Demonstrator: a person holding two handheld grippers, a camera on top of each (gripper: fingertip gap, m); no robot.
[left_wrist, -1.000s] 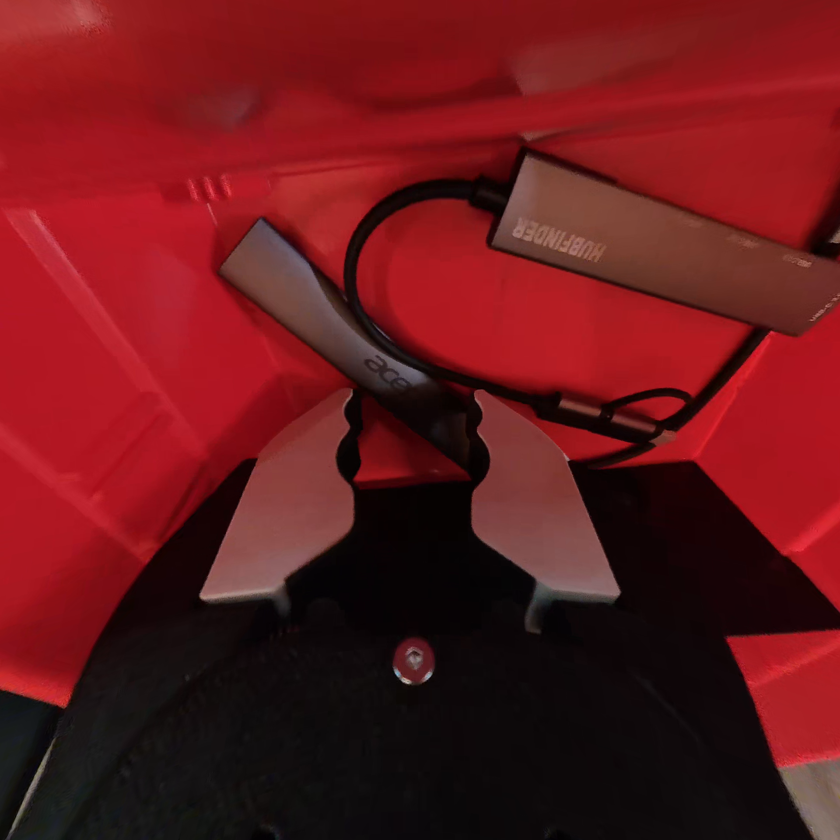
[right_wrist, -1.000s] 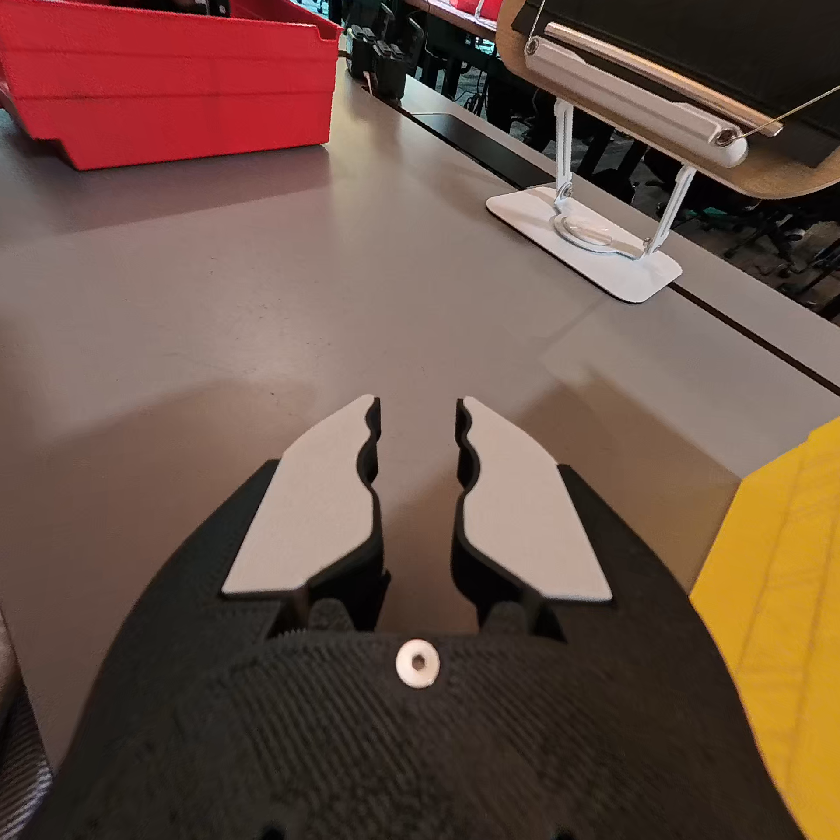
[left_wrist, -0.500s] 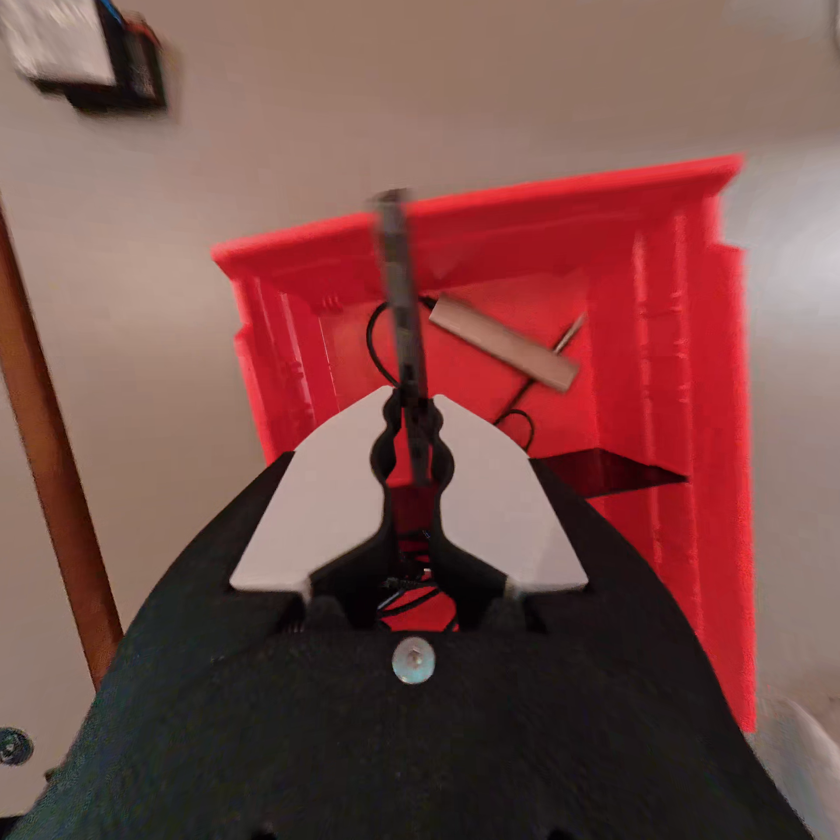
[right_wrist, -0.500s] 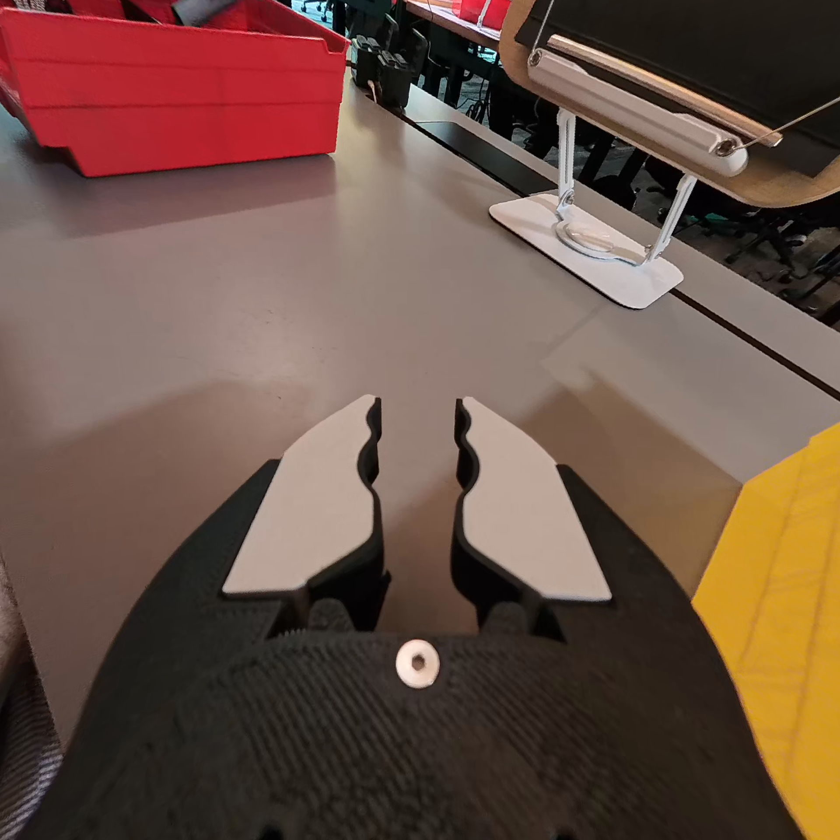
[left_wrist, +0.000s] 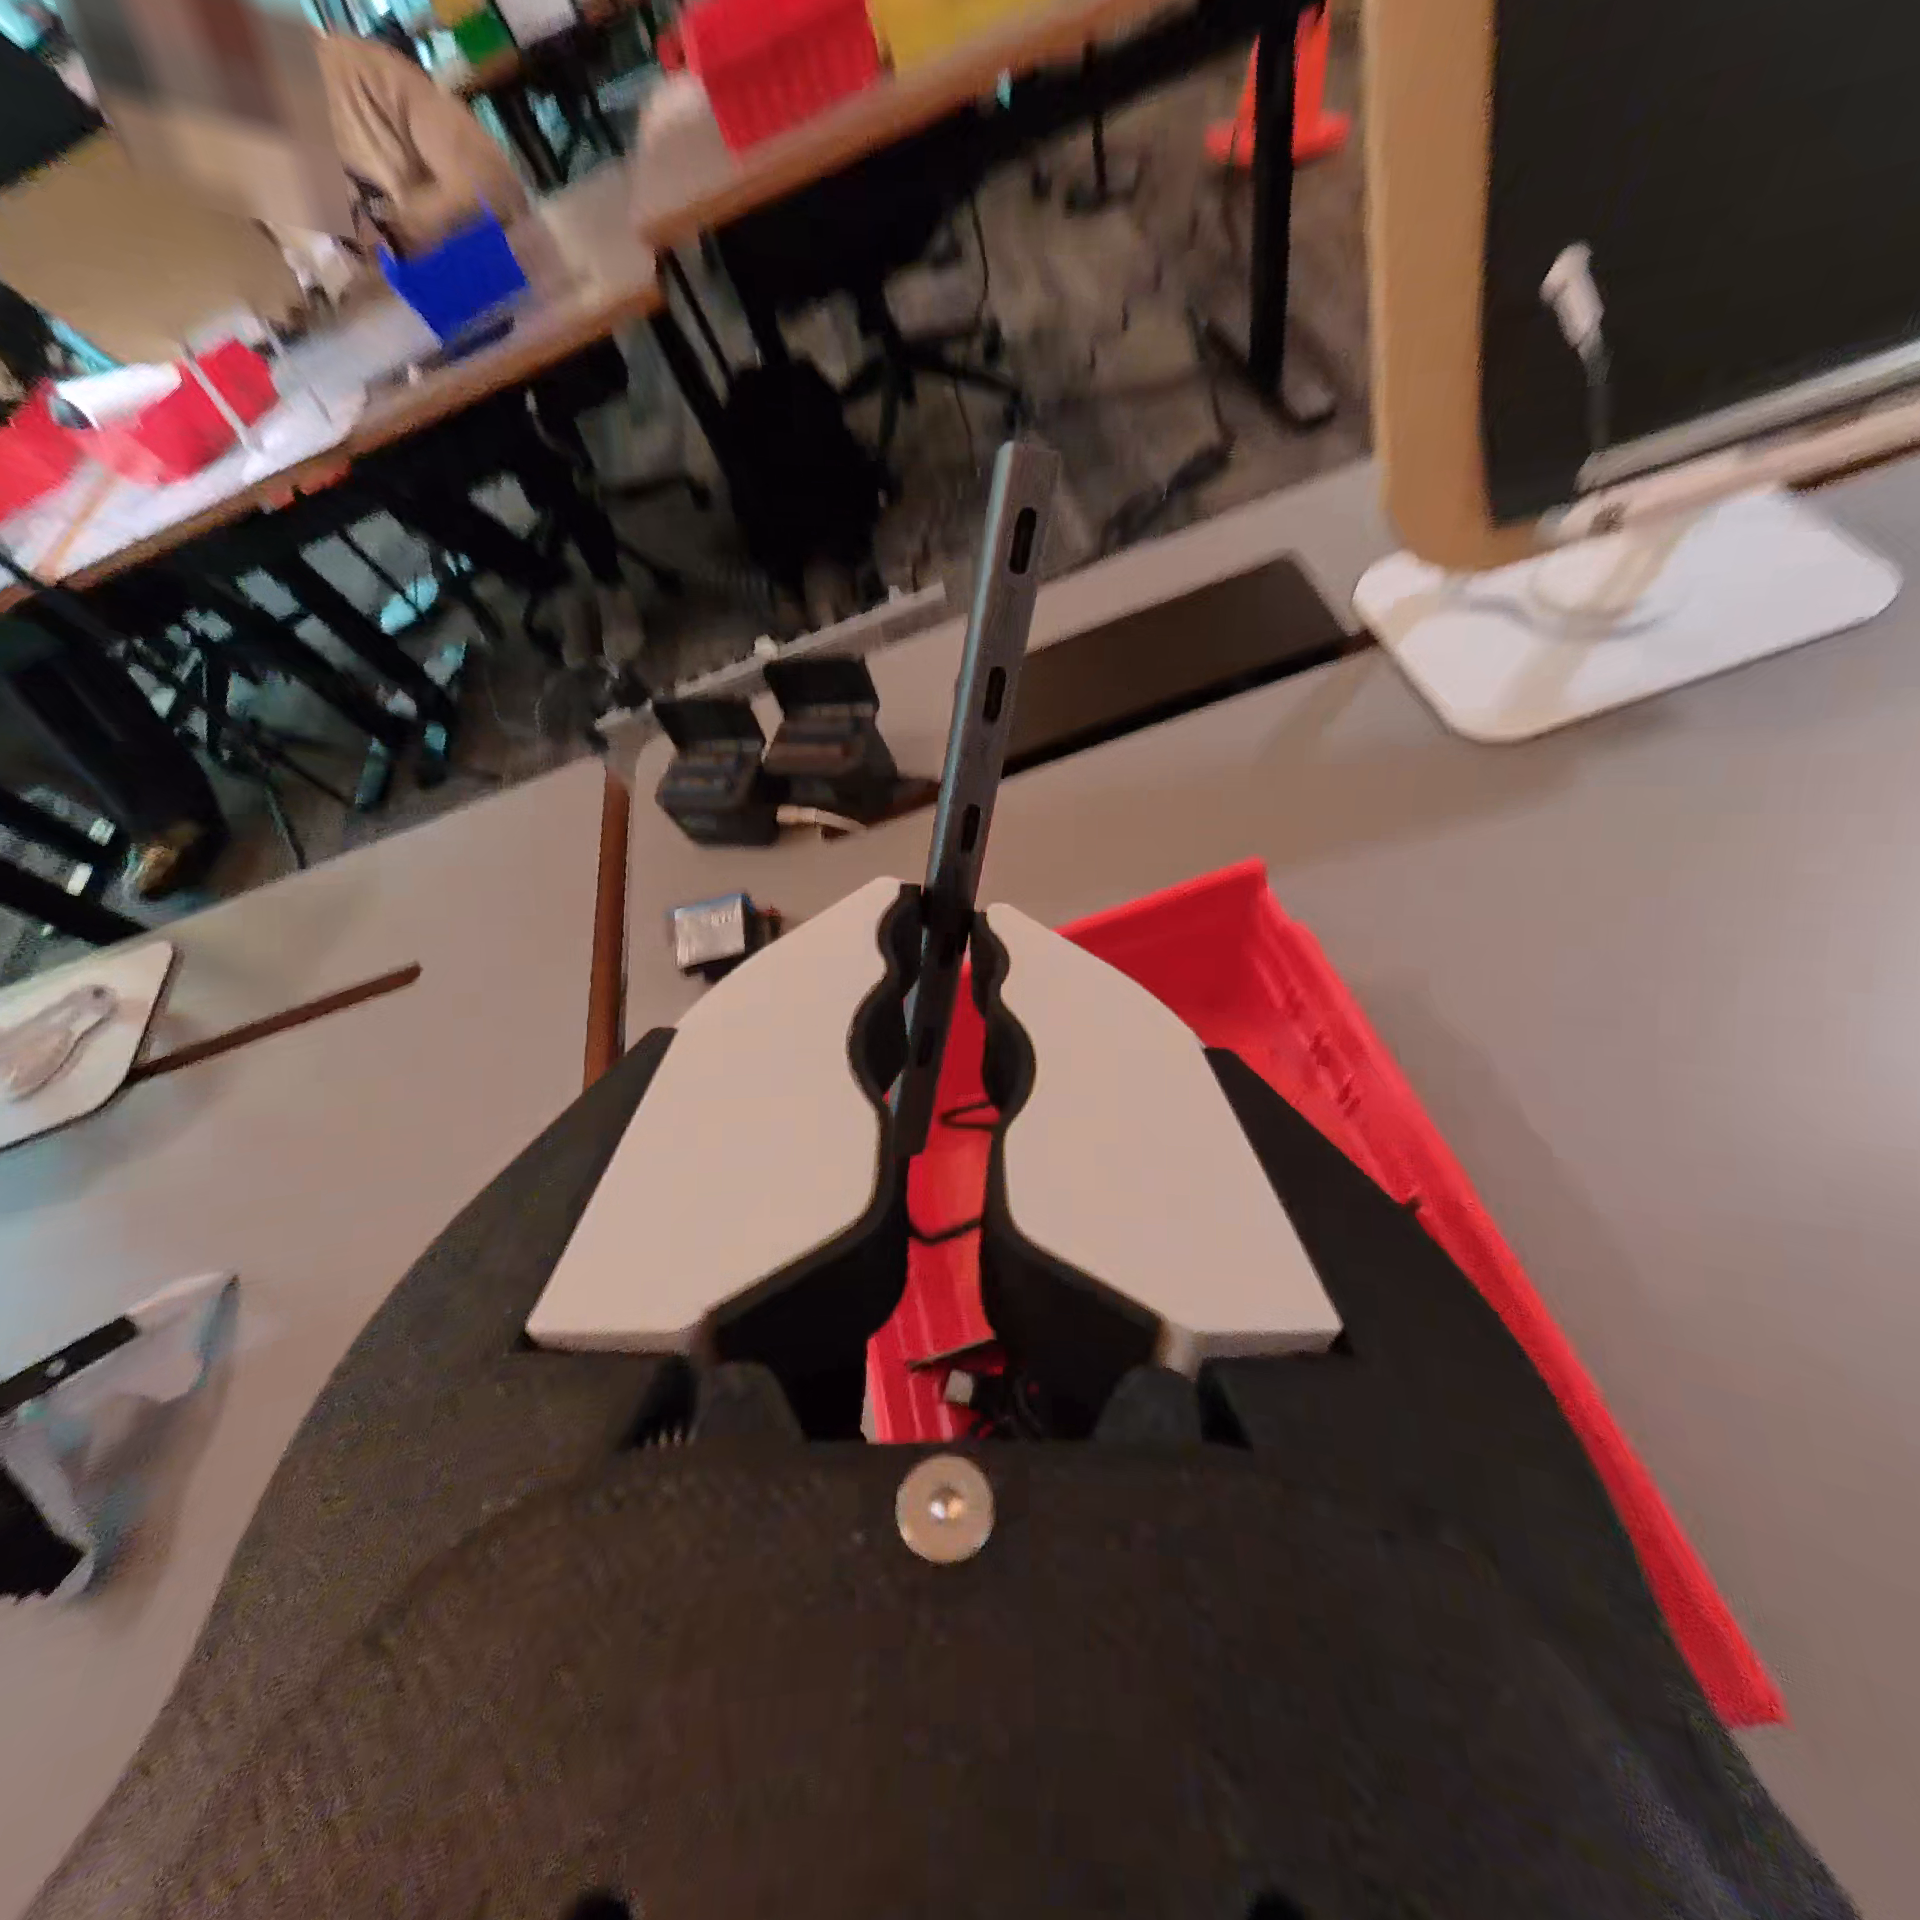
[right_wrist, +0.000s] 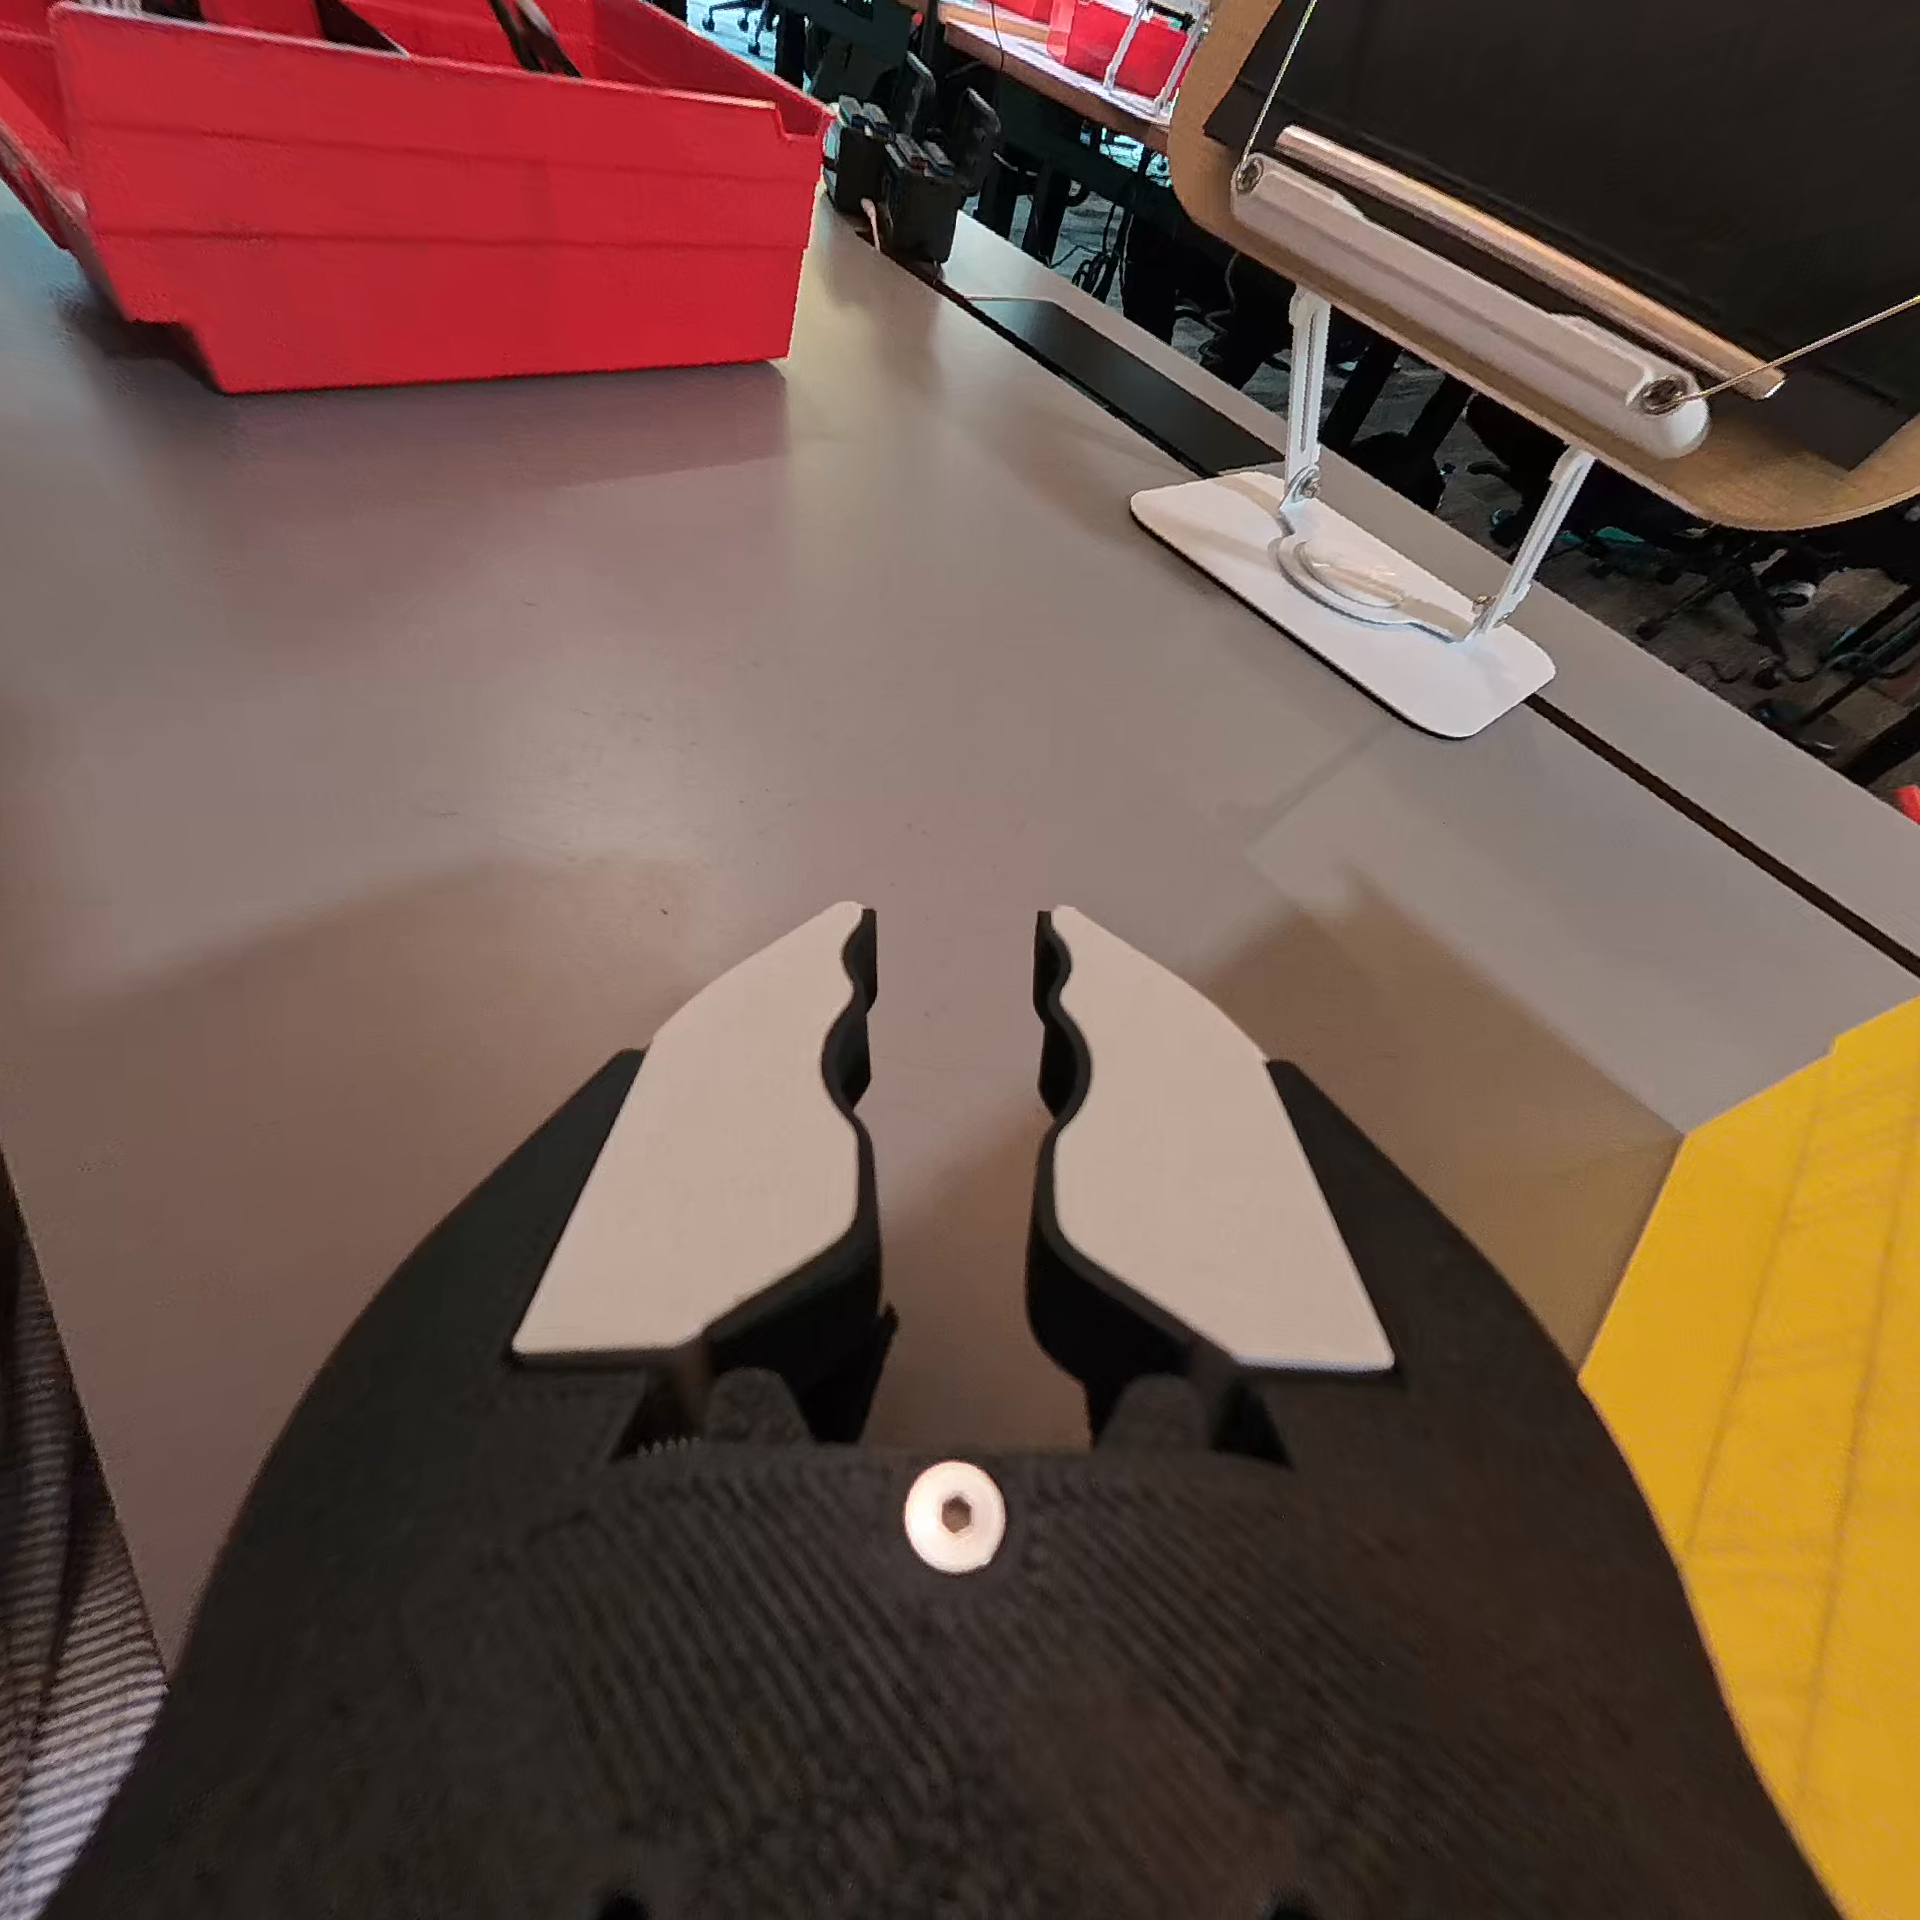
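Note:
My left gripper (left_wrist: 943, 914) is shut on a slim grey USB hub (left_wrist: 987, 707), held on edge. The hub sticks up and forward past the fingertips, its row of ports facing me. Its thin black cable (left_wrist: 961, 1226) hangs down between the jaws. Below and to the right lies the red bin (left_wrist: 1340, 1122) on the grey table (left_wrist: 1558, 987). My right gripper (right_wrist: 954, 920) is open and empty, low over the bare grey table (right_wrist: 623, 727). The red bin (right_wrist: 436, 229) shows at the far left in the right wrist view.
A white monitor stand base (left_wrist: 1621, 613) (right_wrist: 1351, 603) sits at the right, under a dark screen with a wood-coloured edge (right_wrist: 1558, 208). A yellow bin (right_wrist: 1787, 1403) is close at the right. Black chargers (left_wrist: 774, 758) and a small pack (left_wrist: 717, 930) lie at the table's far edge. There is about 55 cm between the tips of the two grippers.
My left gripper closed on the grey hub inside the red bin, lifted it out and tilted up toward the room. The right gripper stayed open and drifted slightly.

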